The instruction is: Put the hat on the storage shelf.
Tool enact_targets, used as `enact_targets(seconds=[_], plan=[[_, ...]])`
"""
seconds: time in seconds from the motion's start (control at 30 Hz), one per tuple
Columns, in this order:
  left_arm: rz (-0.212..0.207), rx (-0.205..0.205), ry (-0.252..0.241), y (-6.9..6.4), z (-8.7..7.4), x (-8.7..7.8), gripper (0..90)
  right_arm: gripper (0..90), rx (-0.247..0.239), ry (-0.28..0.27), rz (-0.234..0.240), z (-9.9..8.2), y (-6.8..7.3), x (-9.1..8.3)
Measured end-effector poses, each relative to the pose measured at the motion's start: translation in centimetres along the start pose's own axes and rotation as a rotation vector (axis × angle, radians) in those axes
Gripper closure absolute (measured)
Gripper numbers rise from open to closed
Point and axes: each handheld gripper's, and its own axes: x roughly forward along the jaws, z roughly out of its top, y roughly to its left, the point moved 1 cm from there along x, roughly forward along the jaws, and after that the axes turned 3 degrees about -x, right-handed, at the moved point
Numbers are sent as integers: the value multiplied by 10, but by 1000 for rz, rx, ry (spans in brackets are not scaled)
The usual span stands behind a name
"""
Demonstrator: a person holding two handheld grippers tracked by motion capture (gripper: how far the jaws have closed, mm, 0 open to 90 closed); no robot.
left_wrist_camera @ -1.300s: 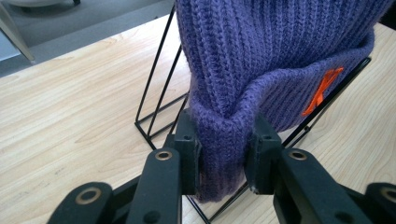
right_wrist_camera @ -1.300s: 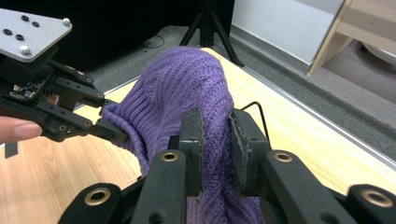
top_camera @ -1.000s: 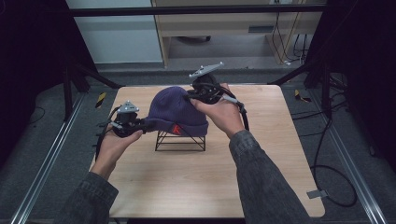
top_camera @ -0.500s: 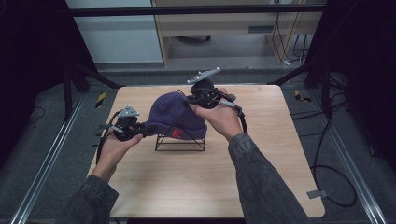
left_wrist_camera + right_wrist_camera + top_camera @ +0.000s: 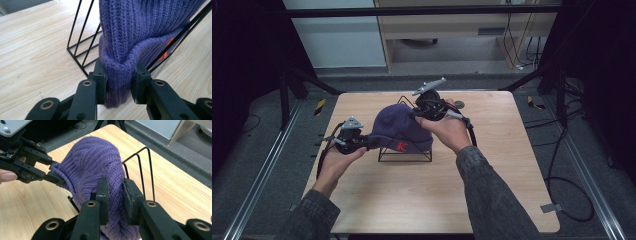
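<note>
Two grippers clamped on one purple beanie point(image 5: 399, 131). Left gripper point(image 5: 357, 141) pinching the folded cuff, a thick roll of knit squeezed between its pads point(image 5: 102, 82). Right gripper point(image 5: 424, 111) nipping a fold near the crown from the far side. Stretched between them, long axis running left to right, draped over a black wire rack point(image 5: 404, 154) mid-table point(image 5: 492, 175). Possibly snagged on the rack's wires; hard to tell. Equally near both hands.
</note>
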Motion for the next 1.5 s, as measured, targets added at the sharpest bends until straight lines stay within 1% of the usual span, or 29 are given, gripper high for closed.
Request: enact_targets(seconds=[0.07,0.23,0.37,0.43,0.53,0.73,0.93,1.03,1.1,1.13,1.17,1.23,1.27,1.4,1.47,1.5], plan=[[3,1,8,-1,-1,2,690,760,0,8,-5,-1,0,1],[7,2,17,-1,-5,6,686,758,6,15,2,-5,1,6],[4,-9,25,1,-10,10,677,751,4,20,2,-6,3,8],[3,-11,24,1,-12,11,670,742,1,30,-2,-6,4,9],[9,-10,26,1,-13,12,644,722,2,30,-2,-6,5,10],[26,-24,21,3,-17,9,585,695,2,22,-7,-6,7,7],[35,-35,3,3,-20,6,579,694,1,14,-2,-5,13,3],[55,-31,-5,3,-21,1,558,690,-4,11,-1,-6,14,1],[73,-29,-10,4,-23,-3,534,688,-3,13,-3,-7,15,-1],[73,-29,-10,4,-23,-3,517,688,-3,13,-3,-7,15,-1],[95,-40,-10,6,-26,-7,517,686,-4,10,-3,-7,15,-2],[103,-40,-8,6,-28,-9,462,678,-5,1,-4,-6,16,-5],[126,-46,-12,6,-32,-14,439,673,-4,0,-7,-5,16,-7],[160,-64,-24,5,-40,-21,353,647,3,-8,-13,-5,15,-10],[169,-72,-26,5,-45,-24,299,629,6,-9,-19,-4,15,-12],[169,-72,-26,5,-45,-24,274,620,7,-9,-19,-4,15,-14]])
